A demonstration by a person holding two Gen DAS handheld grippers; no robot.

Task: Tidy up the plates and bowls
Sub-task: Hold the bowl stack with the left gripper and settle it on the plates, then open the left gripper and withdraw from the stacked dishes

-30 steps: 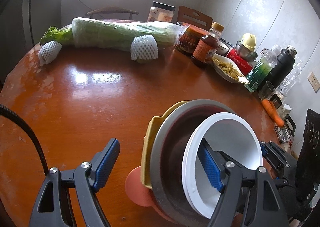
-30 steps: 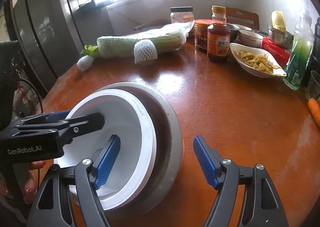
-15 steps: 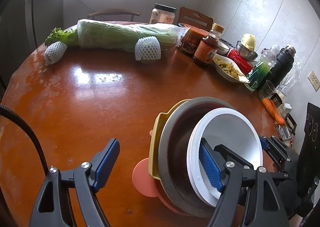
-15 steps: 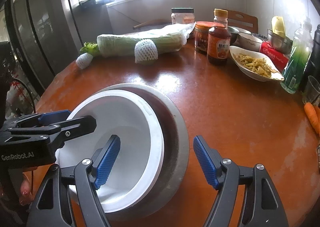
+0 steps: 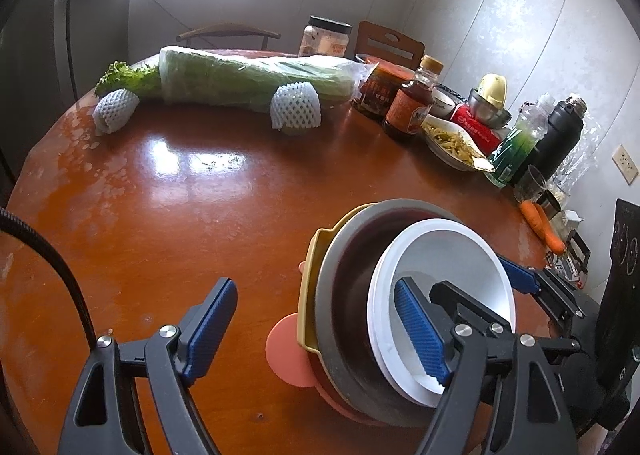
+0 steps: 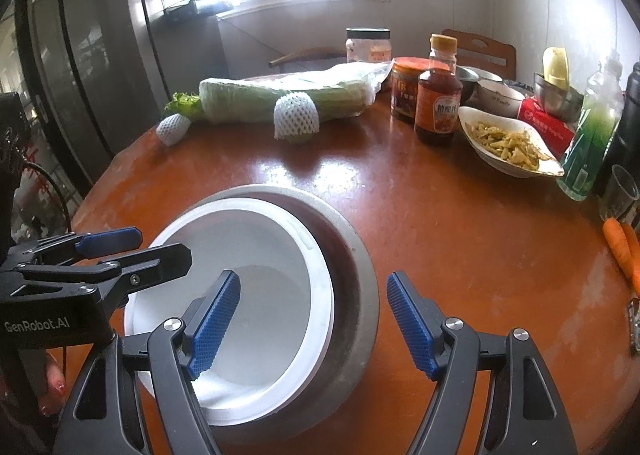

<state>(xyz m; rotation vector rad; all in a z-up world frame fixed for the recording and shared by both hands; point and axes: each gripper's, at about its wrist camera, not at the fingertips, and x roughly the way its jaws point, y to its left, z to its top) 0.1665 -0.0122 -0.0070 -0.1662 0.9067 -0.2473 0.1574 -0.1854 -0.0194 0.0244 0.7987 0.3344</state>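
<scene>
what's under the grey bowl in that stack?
Under the grey bowl: a yellow dish edge, then a salmon-pink plate poking out. Their middles and anything else beneath are covered. The white bowl sits inside it.

Your surface [image 5: 168,215]: round, glossy reddish-brown wood. Far edge holds wrapped cabbage [image 5: 248,83], two netted fruits [image 5: 296,109], jars, sauce bottle [image 5: 410,111], dish of food [image 5: 456,145], green bottle [image 5: 520,143], flask, carrots [image 5: 540,223]. Near edge: stacked dishes [image 5: 352,295].
</scene>
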